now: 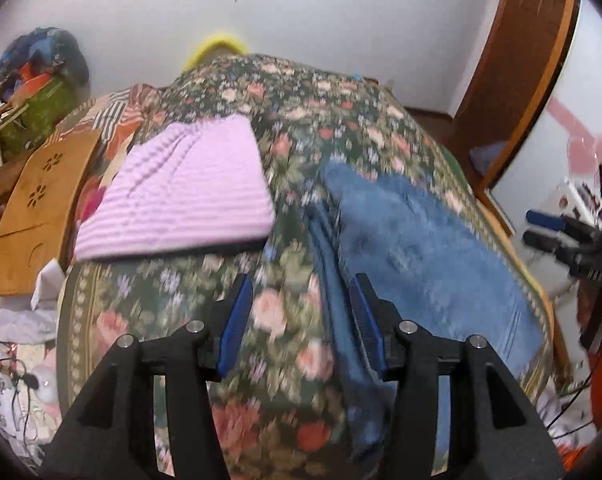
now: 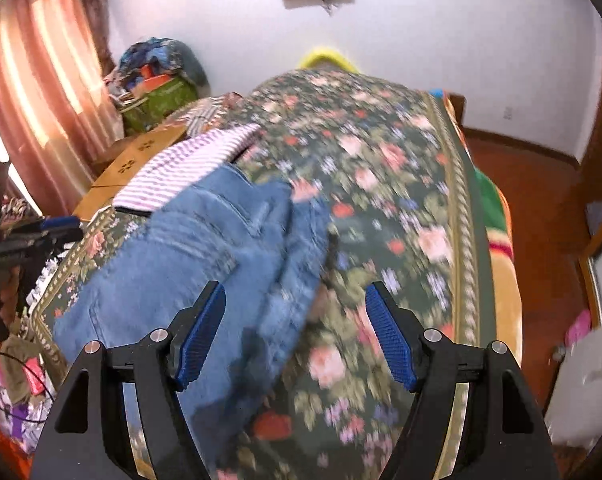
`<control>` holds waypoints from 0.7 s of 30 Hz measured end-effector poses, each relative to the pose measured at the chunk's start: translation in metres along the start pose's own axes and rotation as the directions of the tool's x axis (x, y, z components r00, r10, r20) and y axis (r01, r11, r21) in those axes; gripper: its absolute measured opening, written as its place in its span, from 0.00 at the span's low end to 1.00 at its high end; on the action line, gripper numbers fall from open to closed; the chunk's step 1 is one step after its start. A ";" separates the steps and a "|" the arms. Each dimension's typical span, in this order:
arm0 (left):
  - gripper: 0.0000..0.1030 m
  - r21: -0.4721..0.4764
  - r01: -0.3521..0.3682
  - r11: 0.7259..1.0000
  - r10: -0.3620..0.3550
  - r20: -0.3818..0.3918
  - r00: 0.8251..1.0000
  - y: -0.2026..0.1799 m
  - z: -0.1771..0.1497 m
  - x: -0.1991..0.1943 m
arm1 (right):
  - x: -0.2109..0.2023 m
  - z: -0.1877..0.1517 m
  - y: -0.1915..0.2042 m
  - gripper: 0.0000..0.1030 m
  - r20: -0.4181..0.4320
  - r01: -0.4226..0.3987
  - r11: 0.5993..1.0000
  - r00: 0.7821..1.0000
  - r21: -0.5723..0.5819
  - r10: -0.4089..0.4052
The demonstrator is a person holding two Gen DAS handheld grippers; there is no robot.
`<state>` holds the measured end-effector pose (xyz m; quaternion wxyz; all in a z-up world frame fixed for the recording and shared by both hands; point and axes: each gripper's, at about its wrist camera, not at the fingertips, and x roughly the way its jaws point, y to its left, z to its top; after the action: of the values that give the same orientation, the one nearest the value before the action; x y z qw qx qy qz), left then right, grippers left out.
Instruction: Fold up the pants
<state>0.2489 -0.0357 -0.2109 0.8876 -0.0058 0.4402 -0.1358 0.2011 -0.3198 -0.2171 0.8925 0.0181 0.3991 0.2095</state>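
A white-walled room (image 1: 361, 20) holds my bed (image 1: 301, 92) under a flowered cover. The jeans (image 1: 413, 224) lie, folded I think through the blur, beside a striped pink cloth (image 1: 181, 188). My left tongs (image 1: 301, 308) and right tongs (image 2: 297, 320) both gape, empty.

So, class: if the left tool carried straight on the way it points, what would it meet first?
Most likely the floral bedspread, seen between the open left tool. The blue jeans lie just to the right, by its right-hand finger. Blur leaves depth unclear.
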 end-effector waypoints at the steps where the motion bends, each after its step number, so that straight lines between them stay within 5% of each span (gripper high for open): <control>1: 0.53 0.002 0.009 1.000 -0.009 0.010 1.000 -0.002 0.008 0.004 | 0.004 0.004 0.003 0.68 0.004 -0.003 1.000 1.000 -0.014 0.003; 9: 0.59 0.090 0.037 0.995 -0.039 0.018 0.999 -0.032 0.046 0.051 | 0.061 0.039 0.012 0.67 -0.035 -0.098 0.993 0.995 -0.071 0.096; 14: 0.59 0.098 0.071 0.993 -0.068 -0.031 0.997 -0.037 0.054 0.090 | 0.102 0.051 0.006 0.39 -0.118 -0.168 0.985 0.980 -0.045 0.162; 21: 0.60 0.066 0.112 0.992 -0.106 -0.082 0.991 -0.029 0.051 0.127 | 0.143 0.048 -0.004 0.33 -0.220 -0.212 0.977 0.953 0.013 0.209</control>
<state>0.3547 -0.1008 -0.2753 0.8606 0.0066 0.4684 -0.1996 0.3222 -0.2619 -0.2858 0.8155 0.0323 0.4900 0.3063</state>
